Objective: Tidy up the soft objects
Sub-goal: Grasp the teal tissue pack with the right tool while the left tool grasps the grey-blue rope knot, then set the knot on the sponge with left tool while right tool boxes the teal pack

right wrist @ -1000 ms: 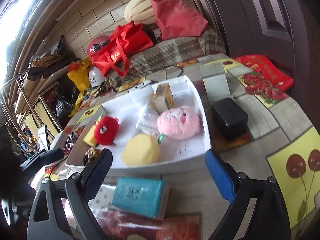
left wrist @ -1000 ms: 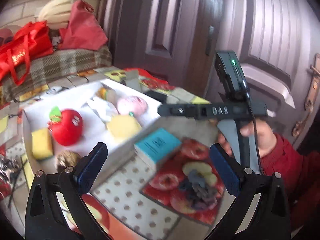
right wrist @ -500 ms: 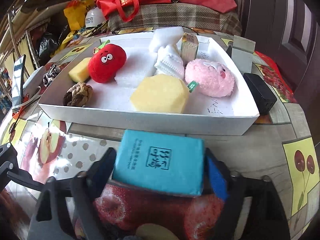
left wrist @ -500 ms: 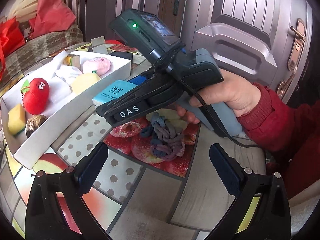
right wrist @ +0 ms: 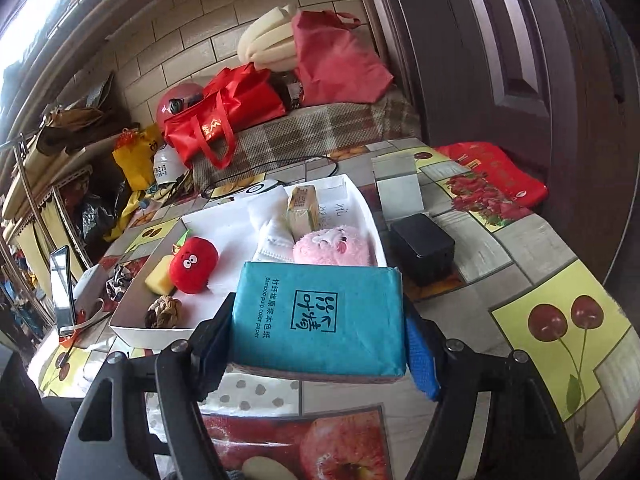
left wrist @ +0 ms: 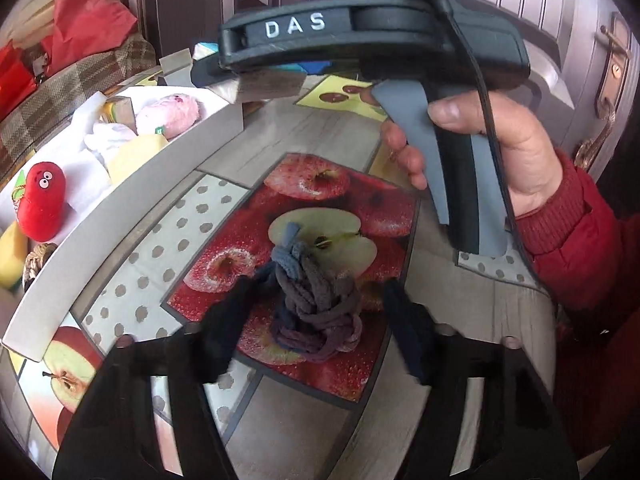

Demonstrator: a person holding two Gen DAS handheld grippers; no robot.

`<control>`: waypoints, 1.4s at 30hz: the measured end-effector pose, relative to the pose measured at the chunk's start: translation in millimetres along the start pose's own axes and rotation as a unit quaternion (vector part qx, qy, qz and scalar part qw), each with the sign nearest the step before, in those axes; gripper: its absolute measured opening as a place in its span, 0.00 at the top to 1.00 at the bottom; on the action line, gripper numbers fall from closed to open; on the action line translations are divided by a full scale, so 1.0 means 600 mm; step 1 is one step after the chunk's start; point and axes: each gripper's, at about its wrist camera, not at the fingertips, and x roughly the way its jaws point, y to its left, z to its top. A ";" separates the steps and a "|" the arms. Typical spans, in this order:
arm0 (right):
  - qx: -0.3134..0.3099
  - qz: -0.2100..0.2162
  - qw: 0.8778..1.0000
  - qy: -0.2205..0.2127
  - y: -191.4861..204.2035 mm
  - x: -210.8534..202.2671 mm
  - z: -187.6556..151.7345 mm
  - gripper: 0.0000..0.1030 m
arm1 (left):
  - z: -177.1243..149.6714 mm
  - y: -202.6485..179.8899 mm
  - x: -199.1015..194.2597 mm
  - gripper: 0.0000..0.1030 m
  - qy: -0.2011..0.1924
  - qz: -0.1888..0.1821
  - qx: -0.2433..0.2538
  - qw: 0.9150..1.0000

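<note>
Left gripper [left wrist: 316, 316] closing around the knotted rope [left wrist: 316, 304] on the apple mat [left wrist: 352, 368], pads not yet pressing; could snag only a loop and drop it. Right gripper [right wrist: 320, 340] pinching the tissue pack [right wrist: 318, 318], lifted; may slip or crush. Beyond, white tray [right wrist: 160, 332] holding red plush [right wrist: 193, 264], yellow sponge [right wrist: 159, 281], pink plush [right wrist: 332, 246].

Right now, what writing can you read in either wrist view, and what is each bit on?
"DAS": white letters on the right gripper body, left wrist view.
"Bamboo pulp color paper": on the teal tissue pack, beside Chinese characters and a boxed logo that I will not transcribe.
Red bag: a gold mark, unreadable.
White tray floor: handwriting, too faint.
White helmet: print too small.
</note>
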 end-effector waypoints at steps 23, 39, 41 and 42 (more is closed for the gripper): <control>0.022 -0.033 0.990 -0.137 -0.004 -0.056 0.014 0.28 | 0.014 0.111 -0.123 0.73 -0.236 0.182 -0.132 0.945; -0.011 -0.046 0.990 -0.129 0.044 0.013 0.052 0.28 | 0.026 0.275 -0.138 0.73 -0.245 0.280 -0.263 0.890; -0.011 -0.042 0.991 -0.125 0.050 0.024 0.056 0.28 | 0.022 0.285 -0.142 0.73 -0.244 0.288 -0.271 0.885; -0.011 -0.040 0.992 -0.123 0.054 0.030 0.058 0.28 | 0.020 0.293 -0.143 0.73 -0.242 0.291 -0.276 0.883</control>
